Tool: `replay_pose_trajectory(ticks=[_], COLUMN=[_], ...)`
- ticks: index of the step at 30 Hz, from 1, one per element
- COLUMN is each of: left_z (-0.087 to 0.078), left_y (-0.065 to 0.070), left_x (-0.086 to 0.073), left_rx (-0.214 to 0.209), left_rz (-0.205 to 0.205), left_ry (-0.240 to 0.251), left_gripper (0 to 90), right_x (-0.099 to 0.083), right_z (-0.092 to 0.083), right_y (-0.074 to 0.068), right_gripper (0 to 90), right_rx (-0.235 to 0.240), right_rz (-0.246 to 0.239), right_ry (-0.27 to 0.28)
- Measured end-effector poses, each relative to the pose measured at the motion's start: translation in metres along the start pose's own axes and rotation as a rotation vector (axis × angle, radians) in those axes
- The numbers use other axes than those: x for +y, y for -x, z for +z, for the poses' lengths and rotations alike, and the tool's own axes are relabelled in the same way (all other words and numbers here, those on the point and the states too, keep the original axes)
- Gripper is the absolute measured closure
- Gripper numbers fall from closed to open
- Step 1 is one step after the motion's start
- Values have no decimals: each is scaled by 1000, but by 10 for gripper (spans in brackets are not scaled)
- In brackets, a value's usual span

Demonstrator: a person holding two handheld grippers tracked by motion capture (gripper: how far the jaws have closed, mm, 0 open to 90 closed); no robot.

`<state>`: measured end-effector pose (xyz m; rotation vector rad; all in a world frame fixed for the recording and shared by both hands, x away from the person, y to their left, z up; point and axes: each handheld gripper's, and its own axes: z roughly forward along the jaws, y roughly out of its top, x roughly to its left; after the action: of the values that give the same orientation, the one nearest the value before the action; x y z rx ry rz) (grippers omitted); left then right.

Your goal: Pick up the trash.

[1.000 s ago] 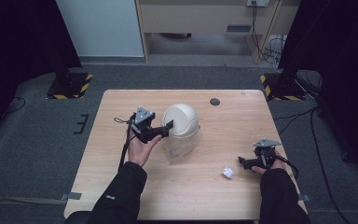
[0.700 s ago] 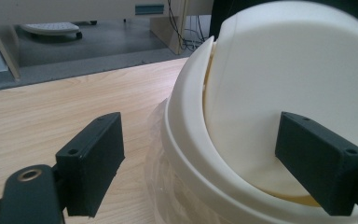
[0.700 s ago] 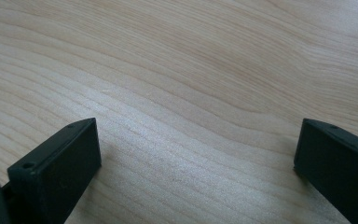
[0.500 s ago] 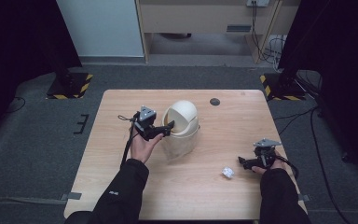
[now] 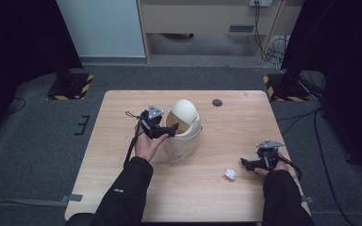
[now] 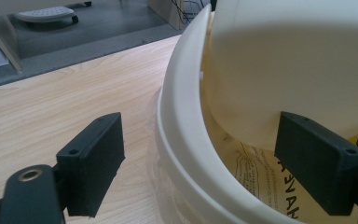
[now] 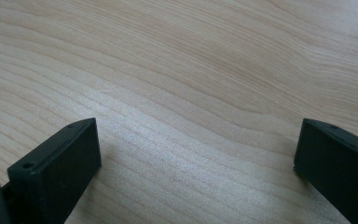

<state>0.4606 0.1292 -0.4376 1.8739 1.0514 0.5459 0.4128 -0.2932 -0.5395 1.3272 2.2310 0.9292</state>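
High view: a cream bin [image 5: 183, 129] stands mid-table [image 5: 122, 188], the left gripper [image 5: 162, 130] at its left rim; the right gripper [image 5: 249, 163] rests near the right edge, a crumpled wad [image 5: 230, 173] just left of it.

Left gripper view: jaws apart, straddling the bin's rim [image 6: 186, 140].

Right gripper view: jaws apart over bare wood [image 7: 191, 93].

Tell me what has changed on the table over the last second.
Little. The left hand-held gripper has edged in over the rim of the cream bin, whose swing lid now looks tipped further back; its jaws are open astride the rim, gripping nothing. The right hand-held gripper, the crumpled paper and the dark disc stayed put.
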Motion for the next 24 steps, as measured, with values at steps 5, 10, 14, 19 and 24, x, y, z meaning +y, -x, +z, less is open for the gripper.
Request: replay_pose_trajectory(ticks=[5,10,14,19,24], left_z=[-1,-12,-27,-43,-58], left_y=[1,-1,-4,-3,2], left_x=[1,2,2,1,-3], left_rx=[-5,-25,-32,-50,-76], left_rz=[11,16,21,19,25], left_ry=[-3,-8,23,57,80], left_gripper=[158,159,162,174,180], right_x=[0,0,0,0,0], right_z=[0,0,0,0,0], right_y=[0,0,0,0,0], right_gripper=[7,7,7,7,7], right_rx=[0,1,0,1,1], right_rz=[-1,-1,-2,-1,-1], right_ry=[0,0,0,-1,-1])
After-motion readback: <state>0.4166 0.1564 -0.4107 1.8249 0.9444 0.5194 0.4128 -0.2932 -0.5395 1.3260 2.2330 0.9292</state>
